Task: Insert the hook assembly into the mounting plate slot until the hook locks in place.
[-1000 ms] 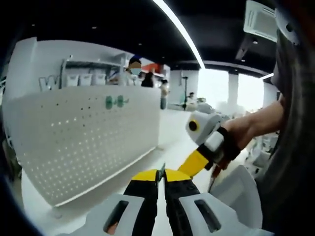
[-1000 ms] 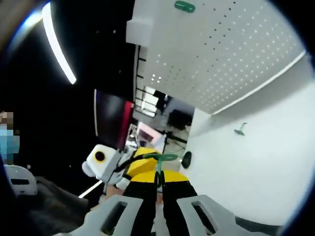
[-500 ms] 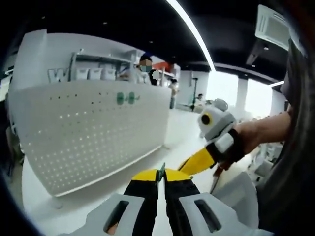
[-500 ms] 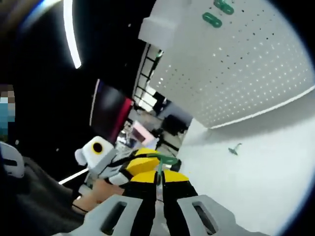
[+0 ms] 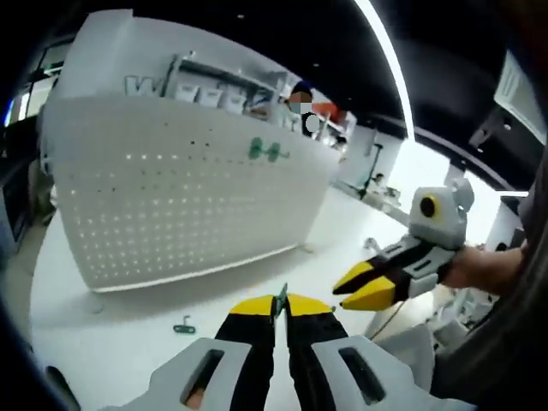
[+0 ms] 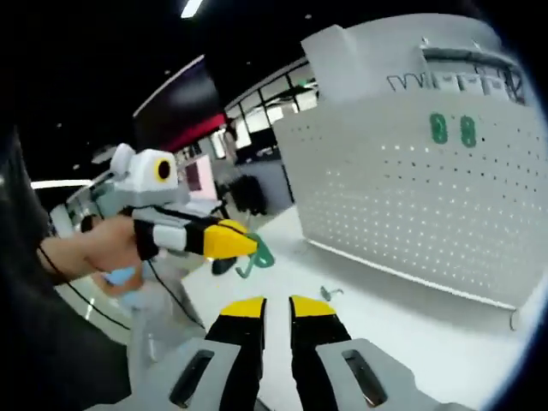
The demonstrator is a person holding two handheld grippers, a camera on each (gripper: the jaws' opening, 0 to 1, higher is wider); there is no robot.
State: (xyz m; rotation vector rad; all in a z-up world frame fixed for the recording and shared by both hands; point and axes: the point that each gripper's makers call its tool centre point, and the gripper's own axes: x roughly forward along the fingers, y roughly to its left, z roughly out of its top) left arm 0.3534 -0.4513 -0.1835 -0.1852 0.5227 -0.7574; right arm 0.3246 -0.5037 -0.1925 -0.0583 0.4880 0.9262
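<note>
White worktop (image 5: 128, 342) spreads out under both views, smooth and bright. Standing upright on it is the white perforated mounting plate (image 5: 171, 201), its lower edge meeting the surface on small feet; one foot shows at its corner in the right gripper view (image 6: 515, 321). In front of the plate, well apart from it, a small green hook (image 5: 183, 327) lies loose on the worktop, seen again in the right gripper view (image 6: 330, 293).
</note>
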